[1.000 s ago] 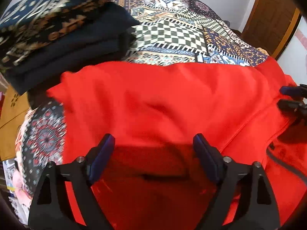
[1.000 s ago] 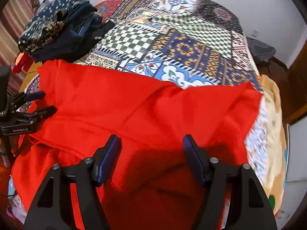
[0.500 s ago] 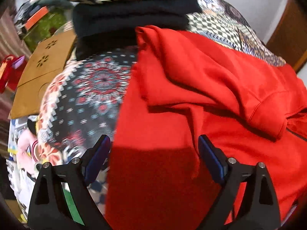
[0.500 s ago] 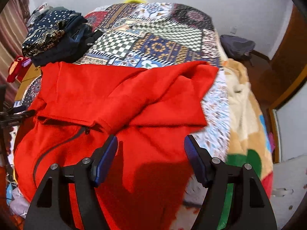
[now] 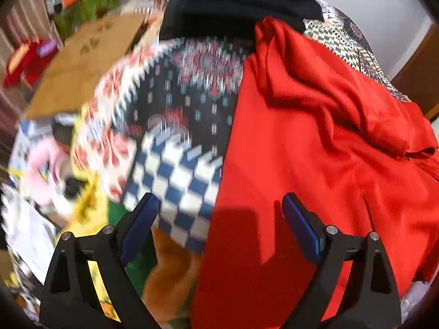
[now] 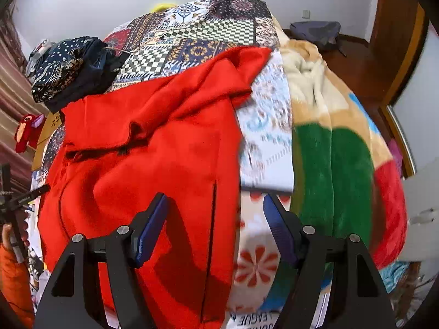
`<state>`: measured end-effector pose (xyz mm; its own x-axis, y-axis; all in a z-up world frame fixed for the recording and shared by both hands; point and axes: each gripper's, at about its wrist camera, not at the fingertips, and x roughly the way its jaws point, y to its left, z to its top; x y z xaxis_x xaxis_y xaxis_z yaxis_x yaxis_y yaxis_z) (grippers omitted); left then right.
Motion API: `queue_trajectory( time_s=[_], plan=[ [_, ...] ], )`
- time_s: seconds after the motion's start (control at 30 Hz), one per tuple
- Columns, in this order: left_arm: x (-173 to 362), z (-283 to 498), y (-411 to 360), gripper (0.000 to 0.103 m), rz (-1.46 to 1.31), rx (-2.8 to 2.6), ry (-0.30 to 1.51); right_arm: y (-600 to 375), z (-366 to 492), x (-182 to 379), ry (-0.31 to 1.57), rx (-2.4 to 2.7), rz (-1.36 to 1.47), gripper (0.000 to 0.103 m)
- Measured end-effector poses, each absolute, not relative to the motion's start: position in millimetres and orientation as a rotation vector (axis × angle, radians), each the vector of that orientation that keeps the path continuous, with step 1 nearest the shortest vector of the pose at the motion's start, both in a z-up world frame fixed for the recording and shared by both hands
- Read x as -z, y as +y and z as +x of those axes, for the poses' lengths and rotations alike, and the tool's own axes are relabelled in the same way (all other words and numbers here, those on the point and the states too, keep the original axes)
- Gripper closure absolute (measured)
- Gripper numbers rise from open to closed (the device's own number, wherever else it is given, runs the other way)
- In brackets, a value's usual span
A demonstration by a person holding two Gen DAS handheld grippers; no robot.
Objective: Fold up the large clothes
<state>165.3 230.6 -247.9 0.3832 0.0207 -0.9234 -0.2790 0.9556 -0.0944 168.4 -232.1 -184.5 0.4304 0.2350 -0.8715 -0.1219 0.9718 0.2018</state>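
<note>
White walls and a brown wooden door frame (image 6: 406, 63) back a bed draped in a patchwork quilt (image 6: 219, 27) of checkered, floral and medallion panels. Red garment (image 6: 153, 142), a soft matte fleece-like knit, lies spread over the quilt with an upper layer folded across its body in loose creases; a dark zip line runs down its front. Behind the garment sits a folded stack (image 6: 71, 76) of navy and patterned cloth. Beside the garment's right edge hangs a plush blanket (image 6: 337, 150) in tan, green and red blocks. Left gripper (image 5: 219, 227) stands wide, nothing between its blue pads; it straddles the garment's left edge, over red cloth and blue-and-white checks. Right gripper (image 6: 215, 227) stands moderately open and empty, straddling the garment's right edge above a pocket slit.
</note>
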Motion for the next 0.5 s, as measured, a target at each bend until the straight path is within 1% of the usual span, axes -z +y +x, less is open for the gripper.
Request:
queue_trajectory(
  time_s=[0.1, 0.27, 0.3, 0.33, 0.37, 0.4, 0.47, 0.5],
  plan=[
    [261.5, 152.2, 233.4, 0.011, -0.333, -0.177, 1.193, -235.7, 159.3, 190.3, 1.110, -0.229, 0.155, 0.035],
    [264.4, 136.3, 230.7, 0.012, -0.453, -0.114, 1.174, -236.0, 147.8, 197.5, 1.106, -0.259, 0.206, 0.035],
    [264.0, 134.7, 228.3, 0.014, -0.452, -0.108, 1.172, -235.1, 146.2, 197.6, 1.100, -0.265, 0.204, 0.035],
    [261.9, 132.4, 223.8, 0.018, -0.441, -0.095, 1.168, -234.3, 144.7, 197.4, 1.091, -0.271, 0.202, 0.035],
    [260.6, 131.4, 220.9, 0.020, -0.433, -0.087, 1.165, -233.7, 143.4, 197.1, 1.084, -0.276, 0.203, 0.041],
    [257.6, 130.9, 217.1, 0.025, -0.420, -0.078, 1.160, -232.9, 142.8, 197.2, 1.083, -0.281, 0.201, 0.052],
    [252.3, 128.9, 209.8, 0.031, -0.381, -0.077, 1.149, -231.4, 141.8, 196.6, 1.076, -0.291, 0.202, 0.062],
    [249.1, 127.6, 205.7, 0.037, -0.359, -0.076, 1.142, -230.5, 141.9, 196.3, 1.070, -0.292, 0.195, 0.067]
  ],
)
